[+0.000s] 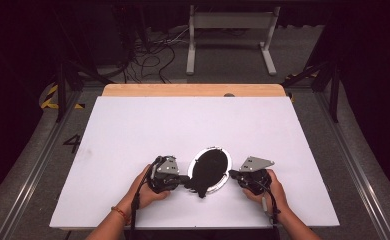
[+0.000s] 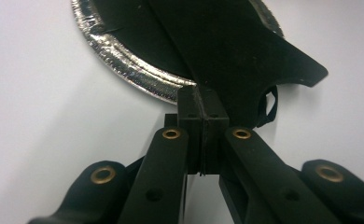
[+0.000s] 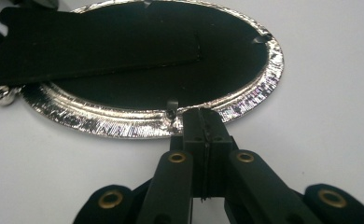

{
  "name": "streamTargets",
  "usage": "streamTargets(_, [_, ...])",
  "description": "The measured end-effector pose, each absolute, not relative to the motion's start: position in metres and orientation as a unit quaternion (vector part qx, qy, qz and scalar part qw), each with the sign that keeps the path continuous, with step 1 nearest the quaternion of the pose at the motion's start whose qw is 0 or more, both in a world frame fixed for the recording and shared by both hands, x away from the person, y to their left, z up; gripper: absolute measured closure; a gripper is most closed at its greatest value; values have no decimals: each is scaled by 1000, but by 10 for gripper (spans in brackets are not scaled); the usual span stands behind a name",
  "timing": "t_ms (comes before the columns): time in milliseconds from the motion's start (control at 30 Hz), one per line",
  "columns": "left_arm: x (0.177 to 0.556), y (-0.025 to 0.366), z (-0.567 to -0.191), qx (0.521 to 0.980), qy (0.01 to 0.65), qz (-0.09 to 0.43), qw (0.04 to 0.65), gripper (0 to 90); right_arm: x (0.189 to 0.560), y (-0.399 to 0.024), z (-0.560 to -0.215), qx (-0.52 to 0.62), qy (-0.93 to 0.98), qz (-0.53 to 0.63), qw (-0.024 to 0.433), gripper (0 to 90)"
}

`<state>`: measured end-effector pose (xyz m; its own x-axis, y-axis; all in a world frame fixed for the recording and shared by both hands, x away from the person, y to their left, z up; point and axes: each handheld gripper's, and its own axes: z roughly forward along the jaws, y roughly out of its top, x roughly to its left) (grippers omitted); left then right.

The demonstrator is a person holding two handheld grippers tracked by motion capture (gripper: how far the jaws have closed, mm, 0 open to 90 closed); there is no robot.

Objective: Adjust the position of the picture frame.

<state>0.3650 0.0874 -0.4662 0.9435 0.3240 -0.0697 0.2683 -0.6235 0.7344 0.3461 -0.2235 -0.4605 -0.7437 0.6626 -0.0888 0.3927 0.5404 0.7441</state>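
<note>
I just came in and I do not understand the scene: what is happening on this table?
A person works at a white table with a claw in each hand. Between them lies an oval silver frame with a black back. The left claw is shut at the frame's edge, where a black flap hangs over the rim. The right claw is shut at the opposite rim. Whether either actually pinches anything is hard to tell.

One high camera, two close ones riding the grippers.
From above we look forward and down over the white table (image 1: 133,130); each gripper view sits close behind its jaws, both facing the silver-rimmed oval frame (image 3: 245,100) from opposite sides.
</note>
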Motion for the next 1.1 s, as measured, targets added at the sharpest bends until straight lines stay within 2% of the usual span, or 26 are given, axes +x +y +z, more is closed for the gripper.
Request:
streamTargets(333, [361,84,-464,905,159,53,391,900,360,-225,-460,318,854,359,199,900])
streamTargets(633, [355,83,-464,909,145,43,389,900,341,-223,-458,289,870,361,171,900])
streamTargets(800, [354,82,-464,907,145,38,393,900,343,-225,-459,297,865,372,161,900])
streamTargets(1100, [354,81,-465,905,146,35,397,900,349,-219,-460,305,860,370,174,900])
